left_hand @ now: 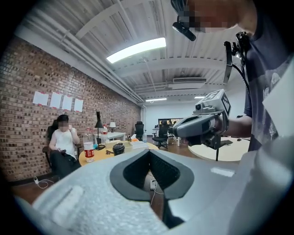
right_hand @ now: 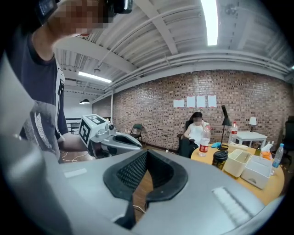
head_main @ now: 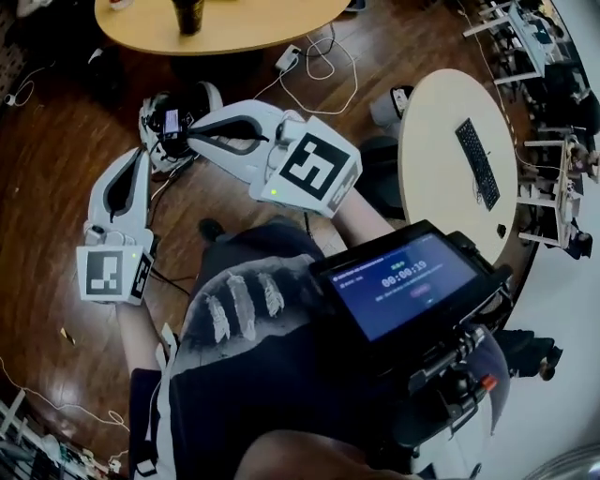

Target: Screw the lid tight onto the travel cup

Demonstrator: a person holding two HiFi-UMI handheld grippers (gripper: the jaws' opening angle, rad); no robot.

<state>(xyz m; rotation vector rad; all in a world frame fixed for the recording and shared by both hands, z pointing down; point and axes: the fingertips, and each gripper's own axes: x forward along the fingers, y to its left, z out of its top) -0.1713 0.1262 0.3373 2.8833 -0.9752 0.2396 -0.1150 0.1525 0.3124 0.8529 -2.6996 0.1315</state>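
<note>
Over floor [head_main: 56, 141]: left gripper [head_main: 139, 157] and right gripper [head_main: 192, 131], fingers [left_hand: 161, 172] of both pressed together, empty; travel cup [head_main: 187, 14] stands on bench [head_main: 262, 28].

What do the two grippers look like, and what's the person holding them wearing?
Both the left gripper and right gripper have pale grey shells, a black ribbed lining on the fingers, and a cube of black-and-white square markers. The person wears a dark short-sleeved T-shirt with white print.

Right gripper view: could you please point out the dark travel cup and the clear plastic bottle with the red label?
Dark travel cup [right_hand: 220, 161], right gripper view, on its body.
Clear plastic bottle [right_hand: 203, 148], right gripper view, on its red label.
</note>
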